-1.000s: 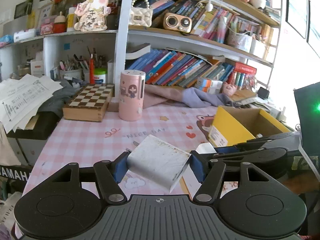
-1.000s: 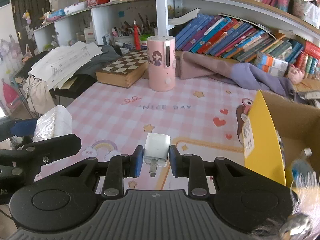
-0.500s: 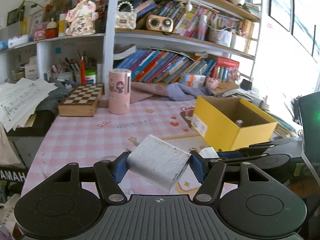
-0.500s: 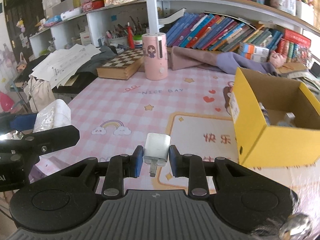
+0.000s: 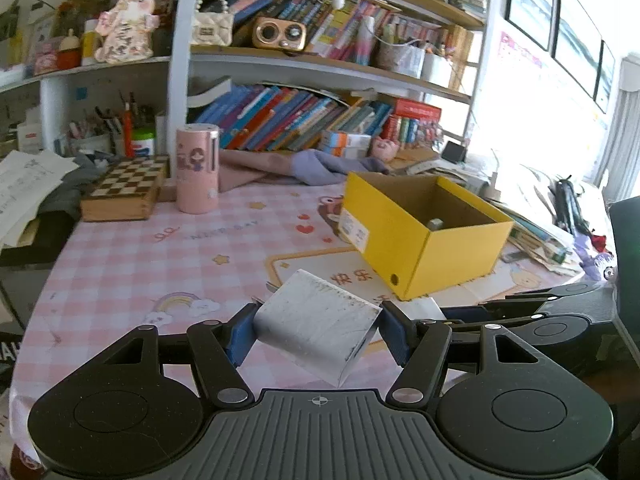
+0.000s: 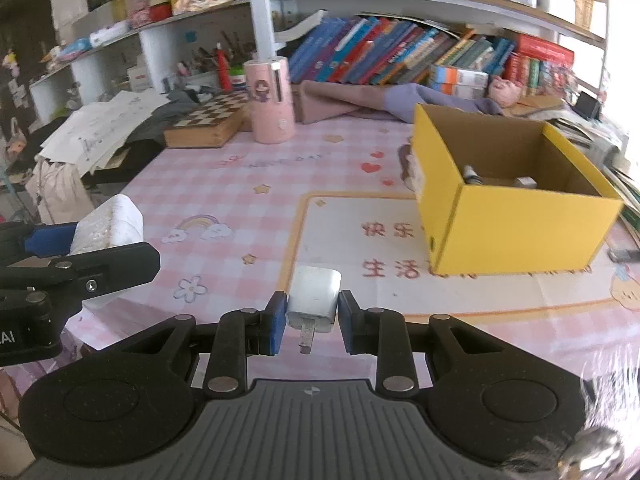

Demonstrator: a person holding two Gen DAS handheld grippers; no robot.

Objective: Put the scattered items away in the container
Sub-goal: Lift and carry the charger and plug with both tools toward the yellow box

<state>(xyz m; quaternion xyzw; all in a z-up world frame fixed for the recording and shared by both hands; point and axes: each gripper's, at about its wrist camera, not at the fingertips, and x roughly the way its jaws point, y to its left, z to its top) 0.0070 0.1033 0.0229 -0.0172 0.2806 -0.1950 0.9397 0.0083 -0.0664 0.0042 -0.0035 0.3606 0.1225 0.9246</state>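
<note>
A scuffed white charger block (image 5: 316, 330) and a small white plug adapter (image 6: 314, 300) hang near the open yellow box (image 6: 516, 220).

Yellow box (image 6: 520, 232), pink checked tablecloth (image 6: 224, 200) — white charger (image 6: 314, 296)

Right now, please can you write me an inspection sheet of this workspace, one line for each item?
Surface: pink checked tablecloth with cartoon prints.
Job's things: yellow box open, small items inside; large white charger and small white plug both held above the table.
Clutter: pink canister, chessboard box, crumpled cloth, papers.
Grippers: left gripper jaws clamp the charger; right gripper jaws clamp the plug.
Cables: nothing seen.
Surroundings: bookshelves, bright window on the right.
</note>
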